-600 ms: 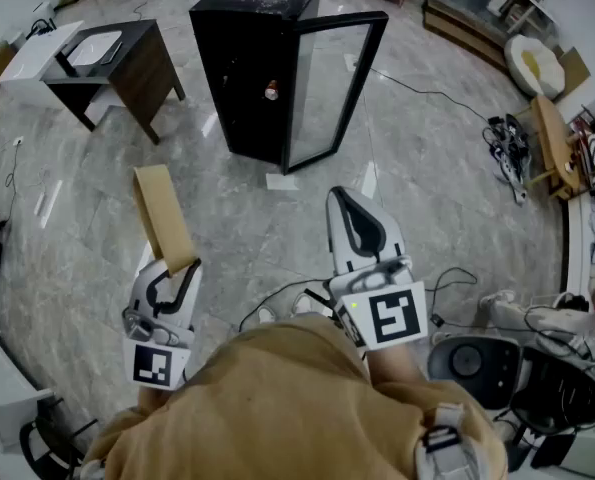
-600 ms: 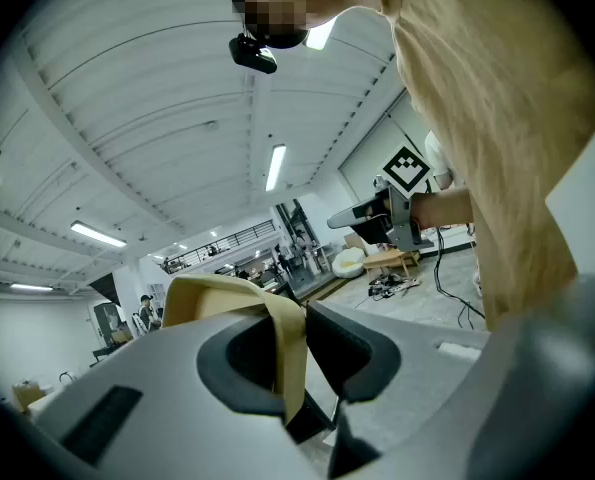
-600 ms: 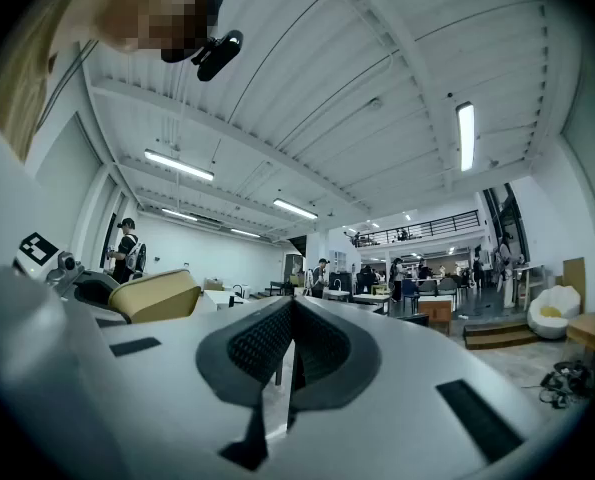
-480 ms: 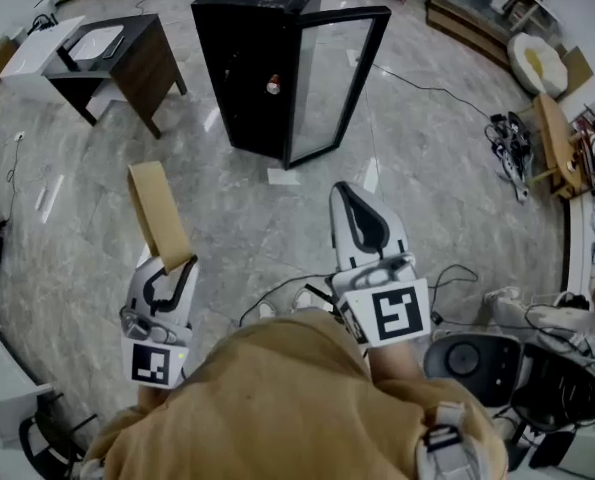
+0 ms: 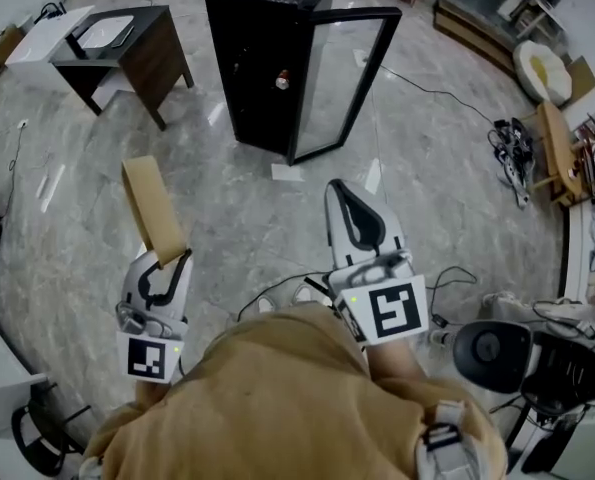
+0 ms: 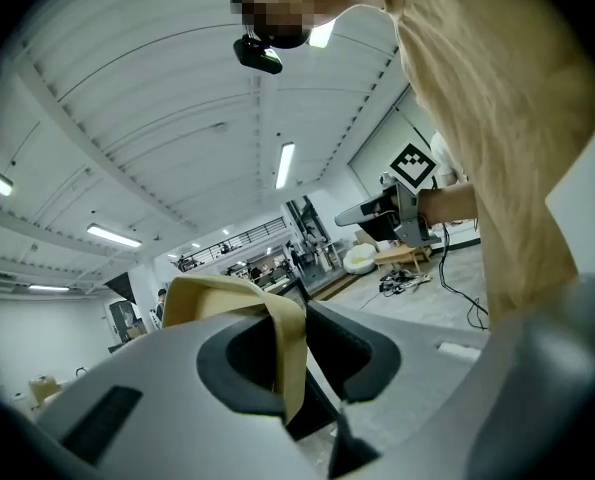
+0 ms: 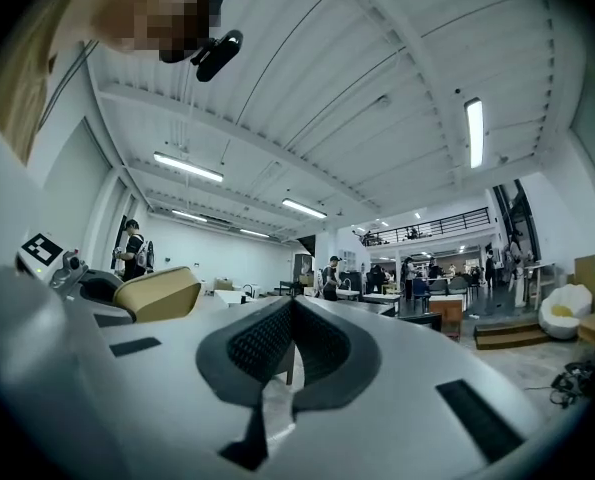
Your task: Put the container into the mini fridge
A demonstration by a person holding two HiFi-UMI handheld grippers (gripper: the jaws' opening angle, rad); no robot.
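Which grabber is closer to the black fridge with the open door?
Right. In the head view the right gripper is below the open door of the mini fridge; the left gripper, holding the container, is farther down-left.

Open floor [image 5: 247, 208] ahead up to the mini fridge [image 5: 262, 58]; glass door [image 5: 342, 78] swung wide at its right, dark table [image 5: 142, 58] left.

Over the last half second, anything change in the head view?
Little. The floor scene, mini fridge and dark table included, slid slightly right in the head view; the left gripper and its container drifted slightly left. Unchanged: left gripper shut on the container, right gripper shut and empty, fridge door open.
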